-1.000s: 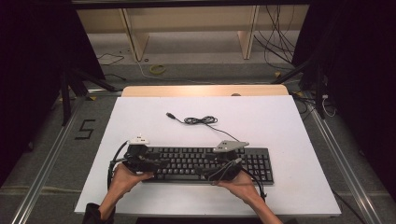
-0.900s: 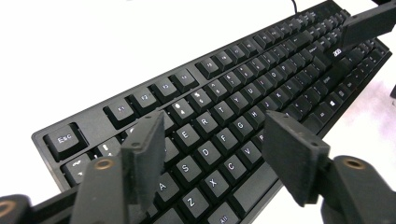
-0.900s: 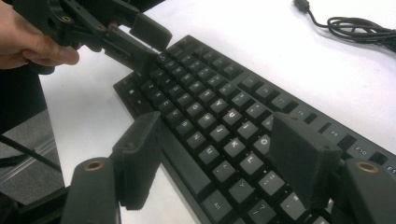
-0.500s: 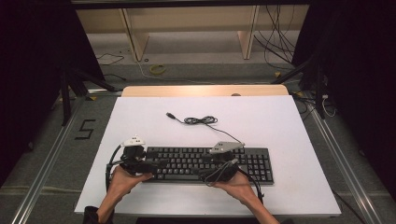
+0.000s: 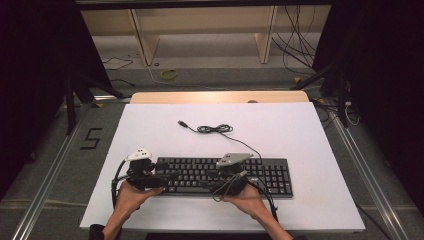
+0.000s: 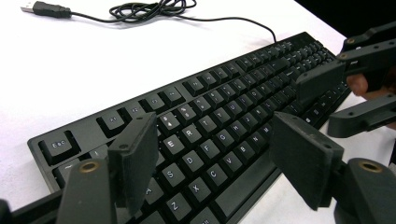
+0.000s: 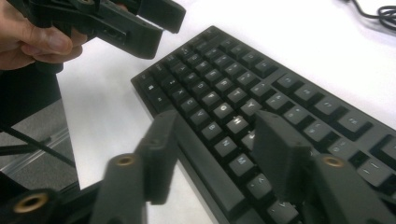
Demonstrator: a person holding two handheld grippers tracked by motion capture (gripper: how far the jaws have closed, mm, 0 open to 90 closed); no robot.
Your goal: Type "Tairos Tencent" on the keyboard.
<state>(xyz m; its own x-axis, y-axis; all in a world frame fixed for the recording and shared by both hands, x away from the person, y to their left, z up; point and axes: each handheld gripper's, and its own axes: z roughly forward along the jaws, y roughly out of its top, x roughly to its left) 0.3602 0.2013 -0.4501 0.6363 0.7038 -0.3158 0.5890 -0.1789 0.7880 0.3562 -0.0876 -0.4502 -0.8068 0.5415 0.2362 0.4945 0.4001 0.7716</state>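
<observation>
Across the middle of the room a bench (image 5: pixel 320 145) is standing, its top covered by a white sheet and a strip of bare wood showing along its far edge. Grey floor is surrounding it, with metal rails running along both sides and a mark shaped like a "5" (image 5: pixel 90 138) lying on the floor at the left. Beyond the bench, wooden shelf uprights (image 5: pixel 142 35) are rising, loose cables are trailing over the floor, and dark curtains are closing off both sides.

On the near half of the sheet a black keyboard (image 5: pixel 260 172) is lying flat, its long axis running left to right, parallel to the near edge of the bench. Its number pad is sitting at the right end and the Esc key at the left end; the space bar row is facing the person. Its cable (image 5: pixel 215 129) is leaving the far edge, coiling loosely on the sheet, and ending in a plug (image 5: pixel 183 123) pointing to the far left.

The left claw (image 5: pixel 161 179) is hovering over the keyboard's left end, jaws standing wide apart after just opening, gripping nothing. The right claw (image 5: pixel 214 183) is hovering near the middle keys, jaws just closing partway, pads apart and holding nothing.
</observation>
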